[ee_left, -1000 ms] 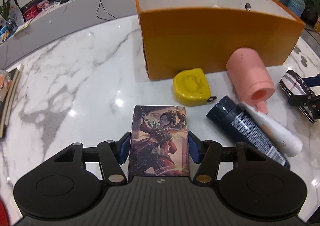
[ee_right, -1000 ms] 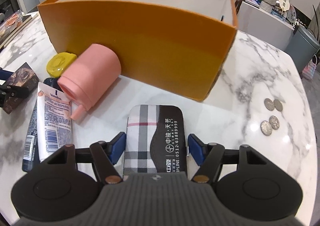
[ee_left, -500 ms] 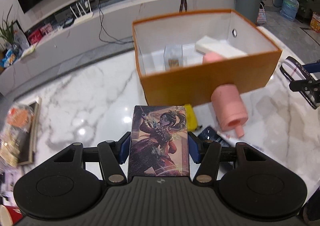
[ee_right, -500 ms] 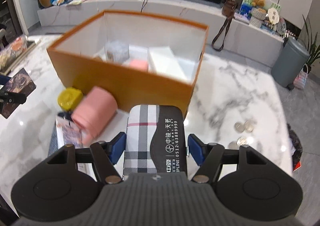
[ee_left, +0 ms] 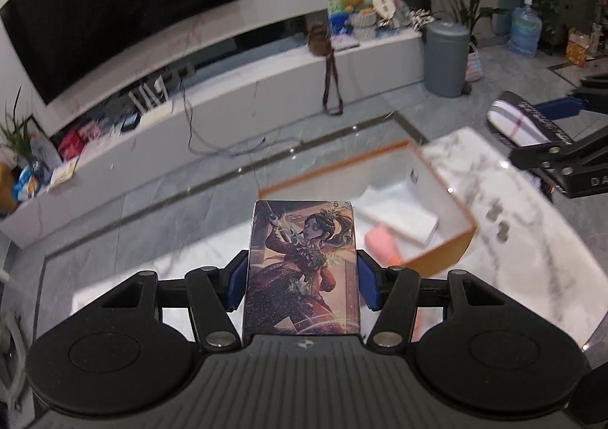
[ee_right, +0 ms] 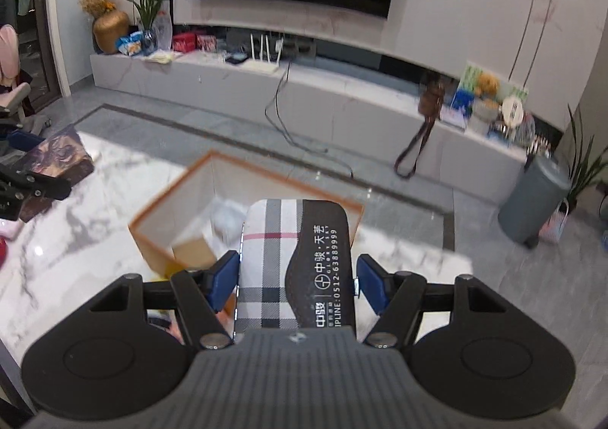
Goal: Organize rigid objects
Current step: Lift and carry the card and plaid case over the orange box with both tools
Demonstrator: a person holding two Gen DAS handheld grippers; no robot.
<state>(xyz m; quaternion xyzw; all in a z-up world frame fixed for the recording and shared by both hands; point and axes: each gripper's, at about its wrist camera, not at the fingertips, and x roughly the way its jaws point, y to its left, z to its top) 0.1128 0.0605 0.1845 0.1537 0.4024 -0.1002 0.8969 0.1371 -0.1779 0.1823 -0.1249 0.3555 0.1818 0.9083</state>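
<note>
Left gripper (ee_left: 302, 277) clamps card (ee_left: 302, 269); right gripper (ee_right: 298, 277) clamps plaid case (ee_right: 296, 269). Both held high, long axes forward. Orange box (ee_left: 440, 258) lies below, ahead-right of left, ahead-left of right (ee_right: 152, 235).

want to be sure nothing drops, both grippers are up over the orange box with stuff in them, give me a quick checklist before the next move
1. Left gripper clamps the illustrated card box on both sides: ok.
2. Right gripper clamps the plaid case on both sides: ok.
3. Orange box is open on top: ok.
4. Free floor inside, beside the white box and pink item: cannot tell, blurred.
5. Grippers apart from each other: ok.
6. Either item directly above the opening: cannot tell.
</note>
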